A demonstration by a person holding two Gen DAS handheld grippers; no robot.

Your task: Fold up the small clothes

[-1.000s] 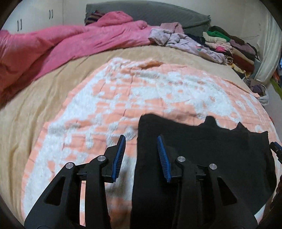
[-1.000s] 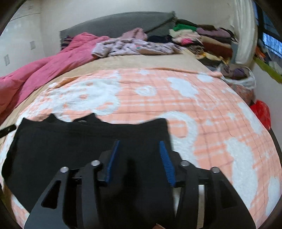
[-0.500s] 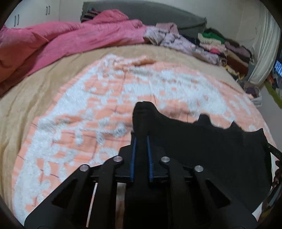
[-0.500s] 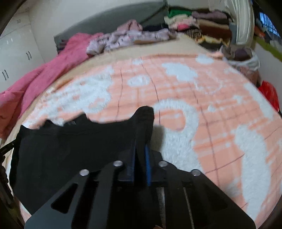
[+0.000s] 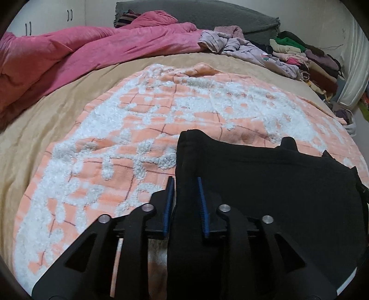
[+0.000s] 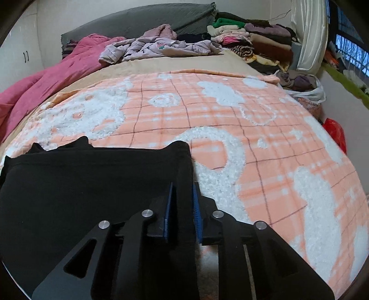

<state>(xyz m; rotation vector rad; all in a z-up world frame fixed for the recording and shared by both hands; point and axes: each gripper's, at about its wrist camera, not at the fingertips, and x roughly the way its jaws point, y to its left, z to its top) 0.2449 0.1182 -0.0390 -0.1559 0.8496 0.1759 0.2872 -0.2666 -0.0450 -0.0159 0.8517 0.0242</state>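
Bedroom setting confirmed by us in both views: a bed (image 5: 57, 120) with a tan cover carries an orange-and-white checked blanket (image 5: 129, 129) across the middle of the frame.

Left wrist view. We note a pink duvet (image 5: 76, 53) heaped in the upper left, a grey headboard cushion (image 5: 207, 16) at the top centre, loose lilac clothing (image 5: 244, 46) to its right, and a stack of folded clothes (image 5: 306, 57) at the upper right. Our task item, a black garment (image 5: 276, 196), lies on the blanket and fills the lower right of the frame. Its left edge is bunched into a raised fold that runs between the blue pads of the left gripper (image 5: 184, 191) at bottom centre. We record the jaws as opening, a narrow gap apart, with the fold between them; whether the pads press the cloth we cannot tell.

Right wrist view. We see the same blanket (image 6: 253, 138), with the pink duvet (image 6: 46, 87) now at left, the lilac clothing (image 6: 156, 48) at top centre and the folded stack (image 6: 253, 39) at upper right; a red bag (image 6: 334, 133) sits at the right edge. The black garment (image 6: 80, 196) occupies the lower left. Its right edge stands as a ridge between the pads of the right gripper (image 6: 182, 198), whose jaws are likewise opening and narrowly parted; actual contact we cannot confirm.
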